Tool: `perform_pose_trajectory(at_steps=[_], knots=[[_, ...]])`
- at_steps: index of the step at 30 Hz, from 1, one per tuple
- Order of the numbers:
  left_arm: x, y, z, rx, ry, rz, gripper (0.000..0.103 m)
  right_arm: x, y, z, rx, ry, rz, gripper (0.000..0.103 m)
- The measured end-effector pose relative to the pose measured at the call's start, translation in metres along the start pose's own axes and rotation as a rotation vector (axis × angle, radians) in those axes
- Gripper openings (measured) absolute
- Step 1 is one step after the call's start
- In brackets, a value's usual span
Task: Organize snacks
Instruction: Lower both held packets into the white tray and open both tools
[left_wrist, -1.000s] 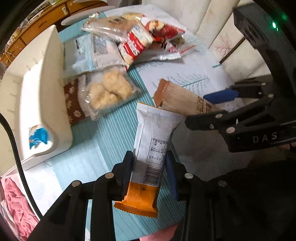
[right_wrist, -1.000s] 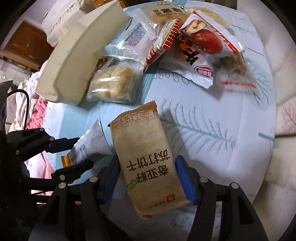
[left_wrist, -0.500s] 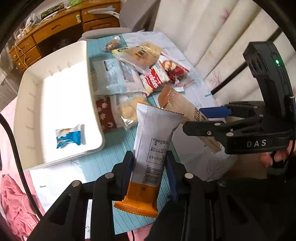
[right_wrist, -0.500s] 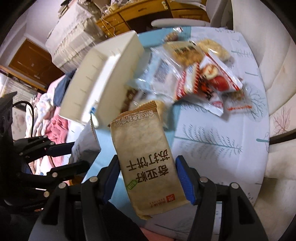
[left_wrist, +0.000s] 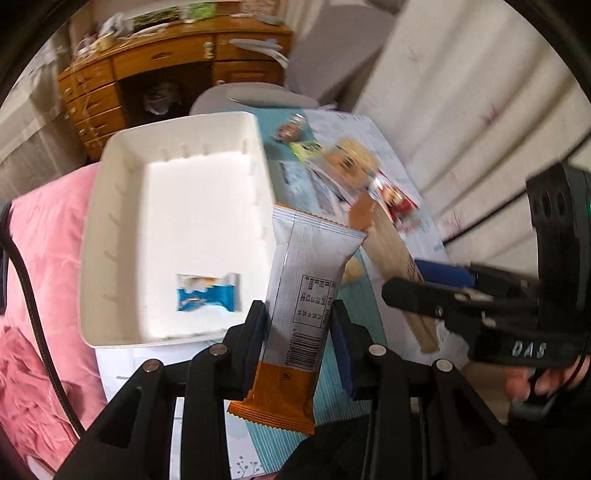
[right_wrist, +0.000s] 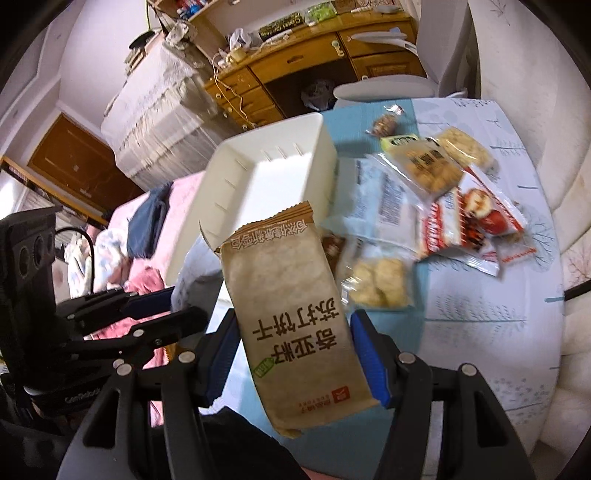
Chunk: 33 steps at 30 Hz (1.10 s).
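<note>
1. Our left gripper (left_wrist: 298, 334) is clamped on a silver-and-orange snack bar (left_wrist: 301, 317), barcode and printed table facing us, held above the table edge.
2. Our right gripper (right_wrist: 295, 347), marked "DAS", pinches a brown cracker pack (right_wrist: 295, 314) printed with Chinese characters.
3. Beyond lies a white bin (left_wrist: 122, 229) holding one blue-and-white packet (left_wrist: 207, 293).
4. Loose snacks (right_wrist: 436, 206) lie beside the bin on the table.

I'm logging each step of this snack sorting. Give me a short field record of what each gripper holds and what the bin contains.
left gripper: shut on silver-and-orange snack bar wrapper
right gripper: shut on brown paper cracker packet
white plastic bin: holds one small blue-and-white candy packet
loose snack packets: on table beside bin
</note>
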<state>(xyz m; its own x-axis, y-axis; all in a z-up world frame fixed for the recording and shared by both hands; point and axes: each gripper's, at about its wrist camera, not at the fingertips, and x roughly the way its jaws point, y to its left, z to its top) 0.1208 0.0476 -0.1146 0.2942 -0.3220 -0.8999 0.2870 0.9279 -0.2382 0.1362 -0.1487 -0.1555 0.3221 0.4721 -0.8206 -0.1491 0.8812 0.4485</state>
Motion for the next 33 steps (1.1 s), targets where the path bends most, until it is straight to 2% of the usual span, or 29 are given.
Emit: perform_pose_trajectory(at_steps=[17,20,29,31,33], knots=[[-0.015,0.122,0.021,-0.096,-0.074,0.016,0.034,0.05,0.076,0.014,0.06,-0.135,0.052,0.061],[-0.016,0.142,0.023,-0.15,-0.094,0.01,0.034,0.058,0.085,0.018,0.063,-0.157,0.041,0.061],[-0.007,0.17,0.023,-0.232,-0.111,-0.001,0.035,0.077,0.09,0.029,0.112,-0.191,0.015,0.061],[-0.006,0.17,0.021,-0.233,-0.12,0.006,0.044,0.08,0.088,0.03,0.125,-0.187,0.015,0.061],[-0.005,0.17,0.02,-0.234,-0.119,0.018,0.069,0.085,0.084,0.03,0.149,-0.178,0.022,0.063]])
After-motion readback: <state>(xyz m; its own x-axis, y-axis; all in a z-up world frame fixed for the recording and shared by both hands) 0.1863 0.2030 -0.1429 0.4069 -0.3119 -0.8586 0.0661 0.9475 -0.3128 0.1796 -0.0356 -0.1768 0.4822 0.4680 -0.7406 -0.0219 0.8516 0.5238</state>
